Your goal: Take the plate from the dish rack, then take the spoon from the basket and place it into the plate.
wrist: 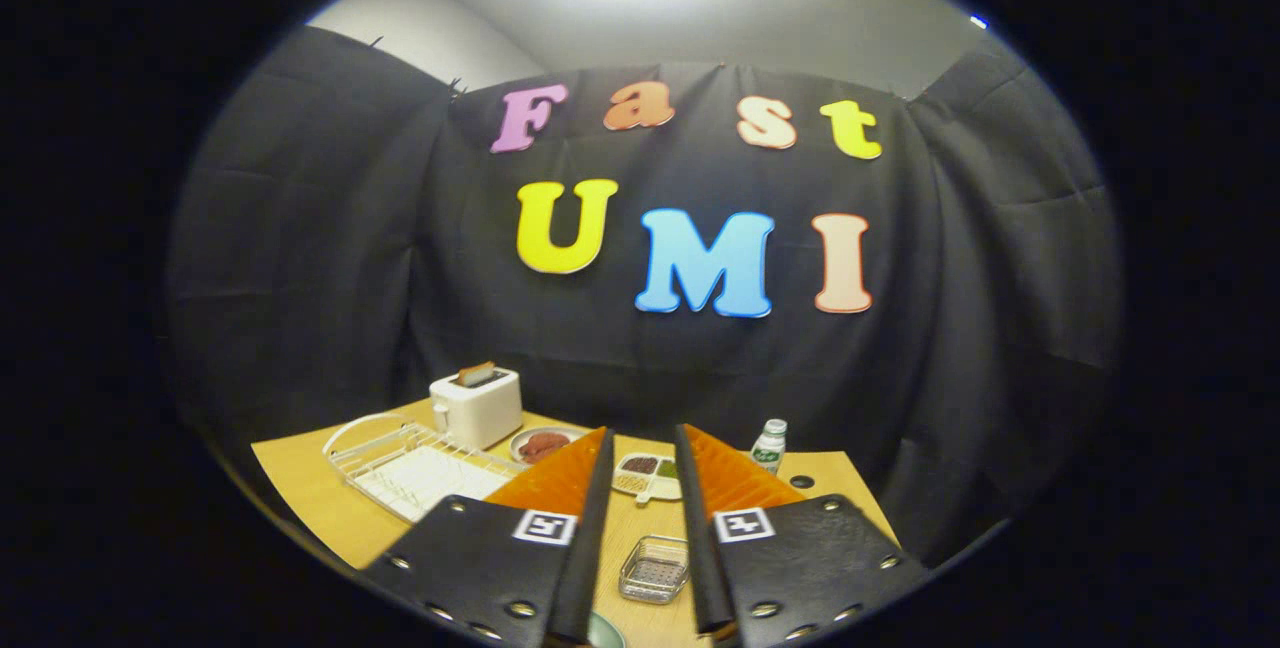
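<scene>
1. The gripper (640,448) is seen held high above the wooden counter (310,488), its two fingers parted by a moderate gap and nothing held between them.

2. A white wire dish rack (410,473) is seen on the counter to the left of the fingers, beyond the left finger's tip. Its long axis runs diagonally, from near the white toaster (478,406) at the back towards the counter's near left edge. A curved white rim at the rack's far left end may be the plate (350,425), standing on edge; this cannot be told for certain.

3. A small clear mesh basket (655,568) is seen between the fingers, low and close in. Whether a spoon lies in it cannot be made out.

4. Just ahead of the fingertips, a white divided dish (645,475) of dry foods is seen; a small plate of red food (542,445) lies to its left, near the toaster, and a small white bottle with a green label (768,445) stands to the right.

5. The task is judged not yet begun. Since the plate comes first, the coming move is judged to turn on the rack lying to the left and farther off than the basket: the fingers would need to be swung left and lowered, and aligned across the plate's rim.
</scene>
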The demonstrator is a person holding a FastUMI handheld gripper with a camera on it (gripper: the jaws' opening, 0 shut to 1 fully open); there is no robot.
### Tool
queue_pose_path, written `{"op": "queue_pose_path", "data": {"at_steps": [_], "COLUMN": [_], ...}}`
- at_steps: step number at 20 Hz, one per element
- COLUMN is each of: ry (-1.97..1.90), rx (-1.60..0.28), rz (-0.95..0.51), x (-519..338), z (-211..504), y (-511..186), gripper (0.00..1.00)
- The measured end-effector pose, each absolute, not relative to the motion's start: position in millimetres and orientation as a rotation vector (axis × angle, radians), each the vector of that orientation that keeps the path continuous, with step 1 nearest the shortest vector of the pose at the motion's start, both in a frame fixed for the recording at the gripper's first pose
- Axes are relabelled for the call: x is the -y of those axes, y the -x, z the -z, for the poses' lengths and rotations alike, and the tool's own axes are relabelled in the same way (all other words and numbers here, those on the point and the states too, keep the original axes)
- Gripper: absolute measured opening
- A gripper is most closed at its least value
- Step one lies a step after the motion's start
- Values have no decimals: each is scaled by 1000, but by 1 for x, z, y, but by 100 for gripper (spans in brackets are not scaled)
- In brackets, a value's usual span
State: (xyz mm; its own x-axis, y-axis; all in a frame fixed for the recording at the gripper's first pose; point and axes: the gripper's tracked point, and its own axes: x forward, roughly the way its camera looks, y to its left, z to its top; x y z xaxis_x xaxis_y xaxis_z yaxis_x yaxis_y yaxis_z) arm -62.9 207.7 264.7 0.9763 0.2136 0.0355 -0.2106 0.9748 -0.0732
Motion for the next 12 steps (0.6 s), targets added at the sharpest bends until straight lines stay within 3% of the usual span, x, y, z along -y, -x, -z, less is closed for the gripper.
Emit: {"op": "queue_pose_path", "data": {"at_steps": [2,5,12], "ry": [45,36,62], "rx": [23,-1,-17], "rz": [-226,-140,-135], "x": [-202,-172,-166], "z": [-260,-261,-255], "y": [48,52,59], "gripper": [99,99,99]}}
